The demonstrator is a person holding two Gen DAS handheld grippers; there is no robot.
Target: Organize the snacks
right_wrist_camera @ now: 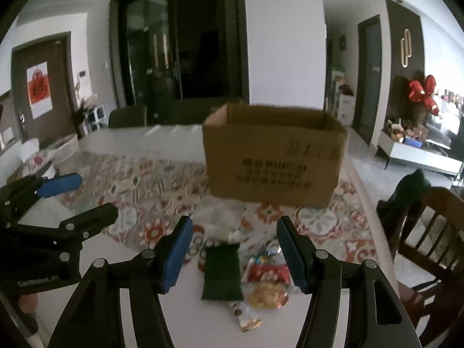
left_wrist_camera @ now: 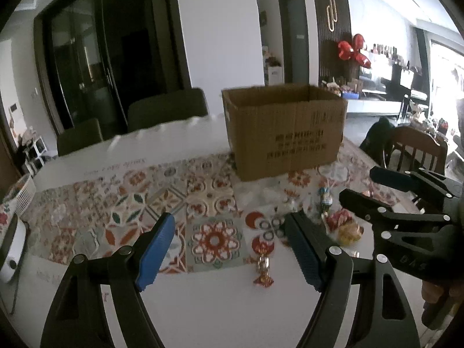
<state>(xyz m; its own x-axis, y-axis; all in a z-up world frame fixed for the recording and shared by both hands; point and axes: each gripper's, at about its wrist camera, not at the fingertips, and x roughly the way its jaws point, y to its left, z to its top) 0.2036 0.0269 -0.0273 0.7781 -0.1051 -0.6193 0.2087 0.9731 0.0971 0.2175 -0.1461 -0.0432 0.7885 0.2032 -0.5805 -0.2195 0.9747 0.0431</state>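
An open cardboard box (left_wrist_camera: 285, 132) (right_wrist_camera: 274, 156) stands on the patterned tablecloth (left_wrist_camera: 162, 200) beyond both grippers. My left gripper (left_wrist_camera: 232, 249) hangs open above the table, nothing between its fingers; a red-gold wrapped candy (left_wrist_camera: 263, 269) lies just below and ahead of it. My right gripper (right_wrist_camera: 234, 253) is open over a heap of snacks: a dark green packet (right_wrist_camera: 221, 272), a red packet (right_wrist_camera: 268, 272), a yellow packet (right_wrist_camera: 268, 295) and a small brown-white wrapper (right_wrist_camera: 246, 316). In the left wrist view the right gripper (left_wrist_camera: 358, 185) shows at the right, above the red and yellow packets (left_wrist_camera: 345, 226).
Dark chairs (left_wrist_camera: 165, 111) stand behind the table. A wooden chair (right_wrist_camera: 432, 232) with a dark garment stands at the right. A white basket (left_wrist_camera: 20, 194) sits at the table's left end. White table surface (left_wrist_camera: 217, 313) lies bare near the front edge.
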